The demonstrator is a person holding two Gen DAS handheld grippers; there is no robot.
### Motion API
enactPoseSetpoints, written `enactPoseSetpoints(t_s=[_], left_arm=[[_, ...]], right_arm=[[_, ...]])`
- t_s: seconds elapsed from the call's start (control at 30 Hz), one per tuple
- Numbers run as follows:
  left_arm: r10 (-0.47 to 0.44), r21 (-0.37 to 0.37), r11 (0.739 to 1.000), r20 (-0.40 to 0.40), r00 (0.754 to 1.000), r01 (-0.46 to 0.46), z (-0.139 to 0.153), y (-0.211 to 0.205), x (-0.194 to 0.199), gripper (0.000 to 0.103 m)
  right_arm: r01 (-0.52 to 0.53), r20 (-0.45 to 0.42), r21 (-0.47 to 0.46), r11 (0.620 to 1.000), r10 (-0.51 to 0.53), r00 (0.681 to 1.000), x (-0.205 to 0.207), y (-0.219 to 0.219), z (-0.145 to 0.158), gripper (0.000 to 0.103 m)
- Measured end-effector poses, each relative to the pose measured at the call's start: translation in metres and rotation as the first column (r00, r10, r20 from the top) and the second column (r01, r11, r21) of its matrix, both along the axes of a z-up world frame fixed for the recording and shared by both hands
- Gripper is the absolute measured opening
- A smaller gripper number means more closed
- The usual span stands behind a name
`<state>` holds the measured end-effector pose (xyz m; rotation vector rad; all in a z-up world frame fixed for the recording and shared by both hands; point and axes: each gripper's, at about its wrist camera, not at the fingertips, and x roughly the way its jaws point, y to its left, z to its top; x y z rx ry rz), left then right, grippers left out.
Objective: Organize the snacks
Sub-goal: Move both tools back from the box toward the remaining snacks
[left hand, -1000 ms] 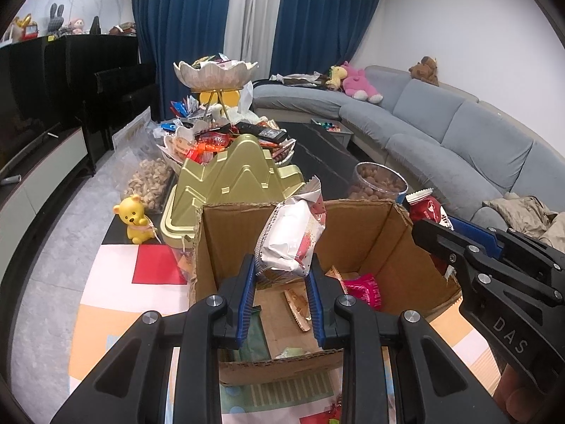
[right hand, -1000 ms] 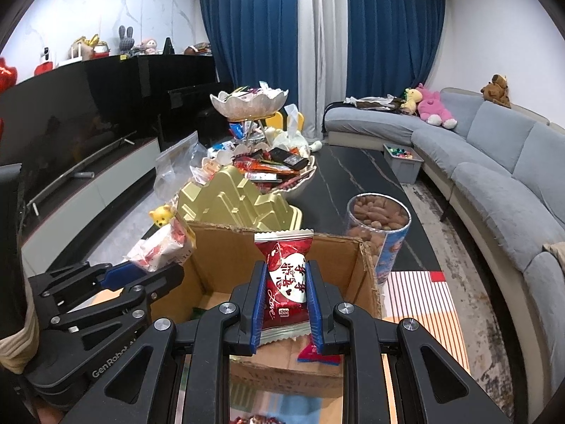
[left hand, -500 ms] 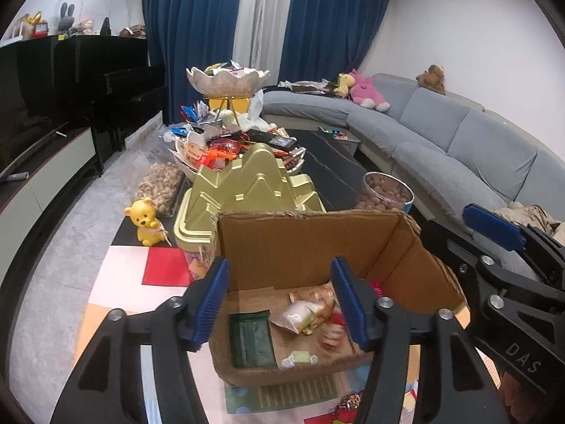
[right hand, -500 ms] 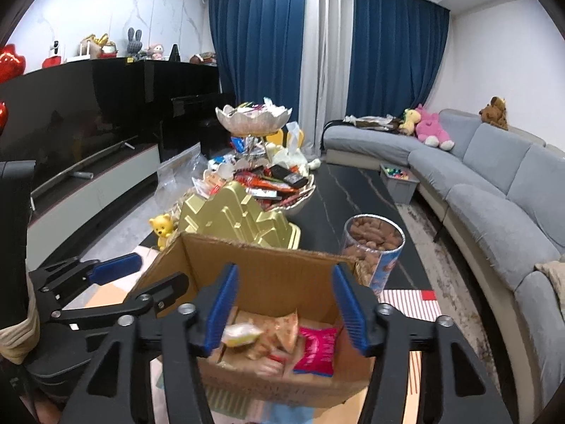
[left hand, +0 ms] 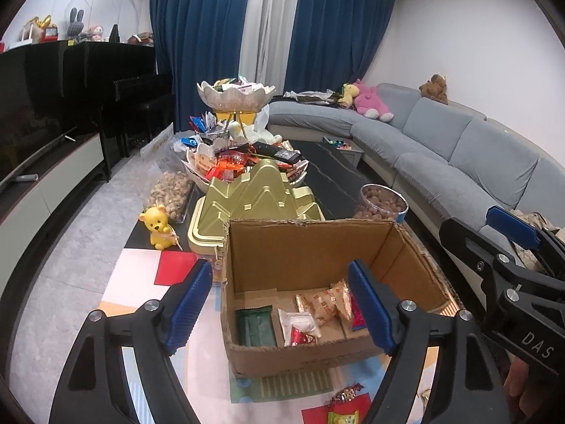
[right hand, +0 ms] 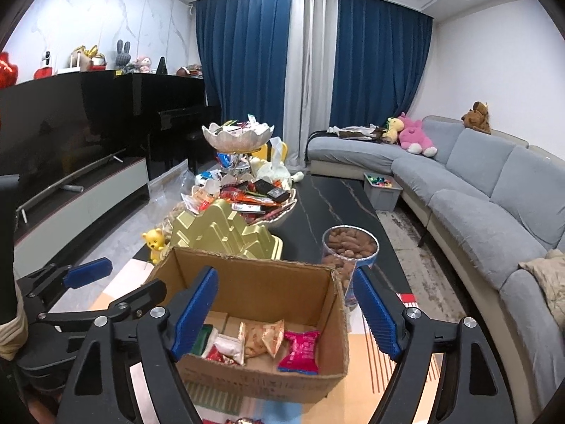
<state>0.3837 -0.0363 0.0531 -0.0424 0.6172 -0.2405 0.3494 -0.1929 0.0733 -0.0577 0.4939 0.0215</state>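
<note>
Cardboard box [left hand: 317,247] holds snack packets [left hand: 319,305]; left gripper [left hand: 279,309], right gripper [right hand: 284,309] wide open, empty.

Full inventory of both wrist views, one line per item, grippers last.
brown cardboard box: 1, open top, centre front
green flat snack packet: 1, in box, left
white and red snack packet: 1, in box, middle
orange printed snack packets: a few, in box
pink snack packet: 1, in box, right
gold mountain-shaped tin: 1, behind box
yellow bear figurine: 1, left of tin
clear tub of brown nuts: 1, right of tin
white two-tier petal-shaped snack stand: 1, far end, piled with wrappers
grey sofa: 1, right side
pink plush toy: 1, on sofa
left gripper: black, blue pads, open, empty
right gripper: black, blue pads, open, empty
</note>
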Motion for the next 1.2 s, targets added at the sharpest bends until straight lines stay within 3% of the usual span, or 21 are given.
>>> enactPoseSetpoints(t_s=[0.63,1.2], left_arm=[[-0.028,0.013,1.000,0.062,0.998,0.027,0.034,-0.016,-0.050,0.083],[-0.060,0.056,0.997,0.070,0.996,0.056,0.027,-0.043,-0.086,0.084]], right_arm=[[0.047,0.045,0.017,0.999,-0.048,0.998,-0.049,-0.022,0.025,0.080],[0.120,0.008,0.029,0.992,-0.121,0.993,-0.089,-0.058,0.014,0.080]])
